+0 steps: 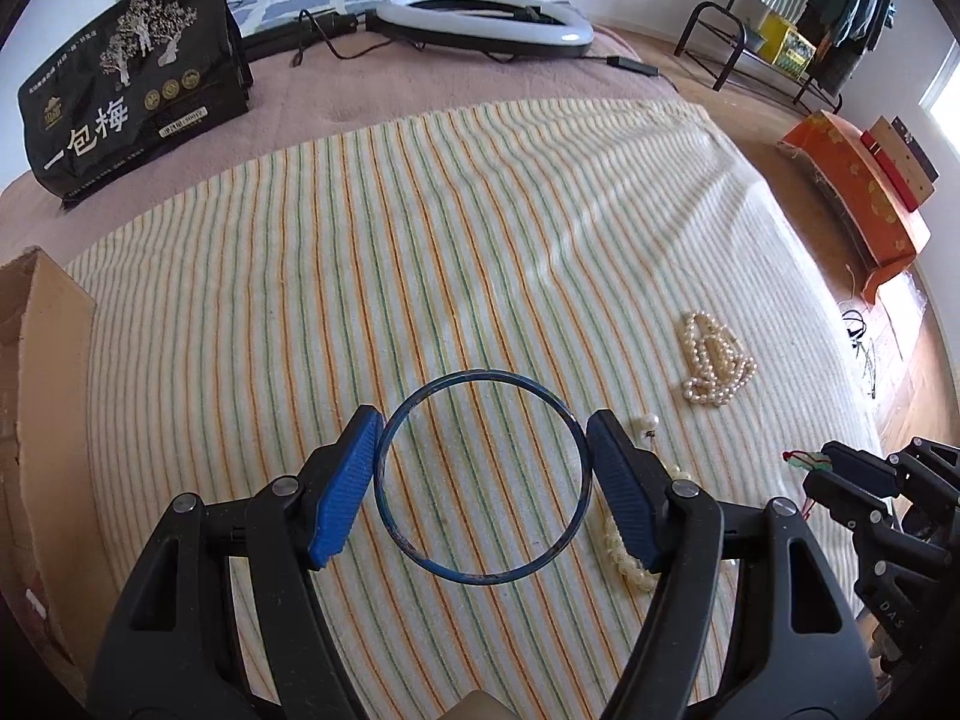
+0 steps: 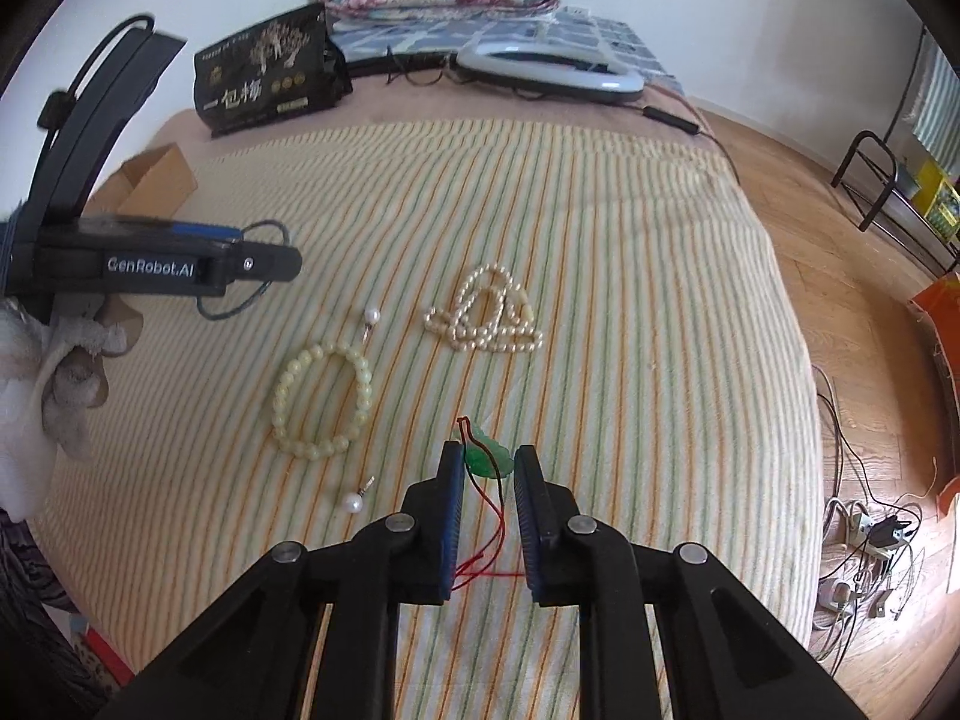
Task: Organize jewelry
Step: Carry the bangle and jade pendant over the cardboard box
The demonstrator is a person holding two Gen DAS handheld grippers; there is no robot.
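My left gripper [image 1: 483,471] is shut on a thin blue bangle [image 1: 480,384], held between its blue pads above the striped towel [image 1: 420,210]. It also shows in the right wrist view [image 2: 288,261]. My right gripper [image 2: 489,471] is shut on a green jade pendant [image 2: 489,456] with a red cord [image 2: 492,540], just above the towel. On the towel lie a pearl necklace [image 2: 486,318], a cream bead bracelet [image 2: 321,399] and two pearl earrings [image 2: 373,317] [image 2: 354,502]. The necklace also shows in the left wrist view [image 1: 717,366].
A cardboard box [image 1: 36,372] stands at the towel's left edge. A black snack bag [image 1: 132,90] and a ring light [image 1: 486,21] lie at the back of the bed. The bed's right edge drops to a wooden floor with cables [image 2: 870,540].
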